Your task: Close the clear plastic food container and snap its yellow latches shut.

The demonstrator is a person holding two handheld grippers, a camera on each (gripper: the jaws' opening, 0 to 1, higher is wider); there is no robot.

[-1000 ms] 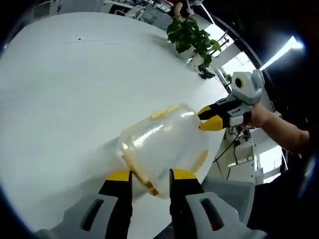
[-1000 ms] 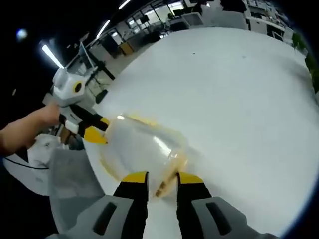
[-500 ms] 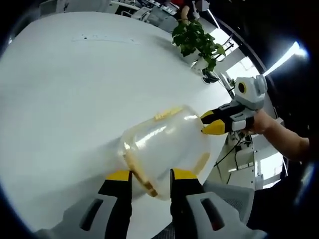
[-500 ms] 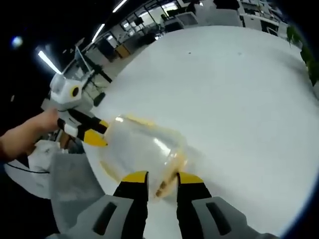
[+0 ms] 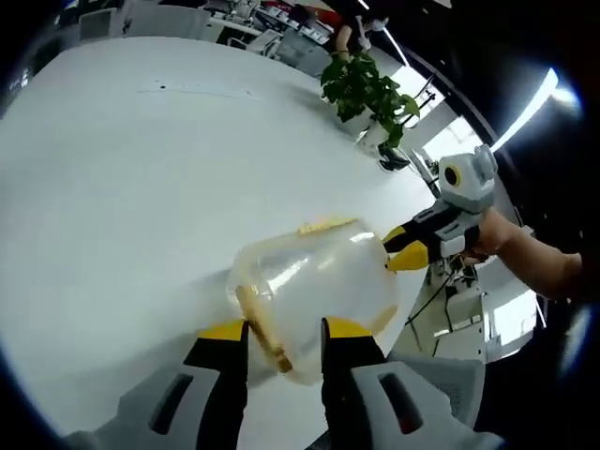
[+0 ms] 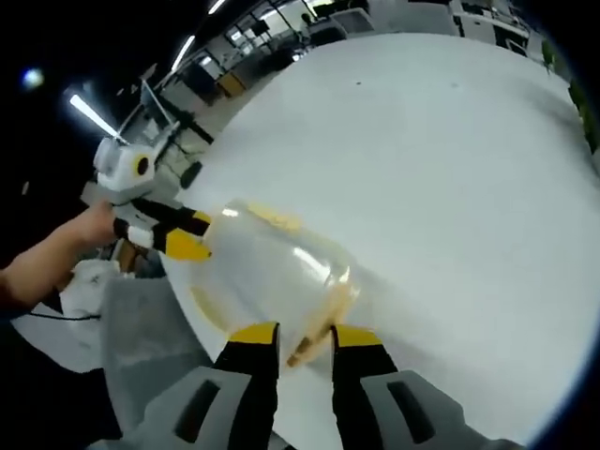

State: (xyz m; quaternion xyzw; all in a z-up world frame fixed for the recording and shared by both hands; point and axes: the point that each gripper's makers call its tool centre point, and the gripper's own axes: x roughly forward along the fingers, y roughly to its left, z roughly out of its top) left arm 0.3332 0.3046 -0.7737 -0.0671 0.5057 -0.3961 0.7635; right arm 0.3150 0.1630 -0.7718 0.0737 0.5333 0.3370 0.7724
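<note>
open white table, plant at far edge

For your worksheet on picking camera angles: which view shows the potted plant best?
The left gripper view: the potted plant stands whole, leaves and white pot, at the white table's far edge. The right gripper view catches only a sliver of green leaves at its right margin.

A wide white tabletop runs across the left gripper view, with a faint line of small dark marks near its far edge. A leafy green potted plant stands in a white pot at the far corner of it. Beyond the edge near the bottom sits a grey chair, and farther off are office desks under long ceiling lights
</note>
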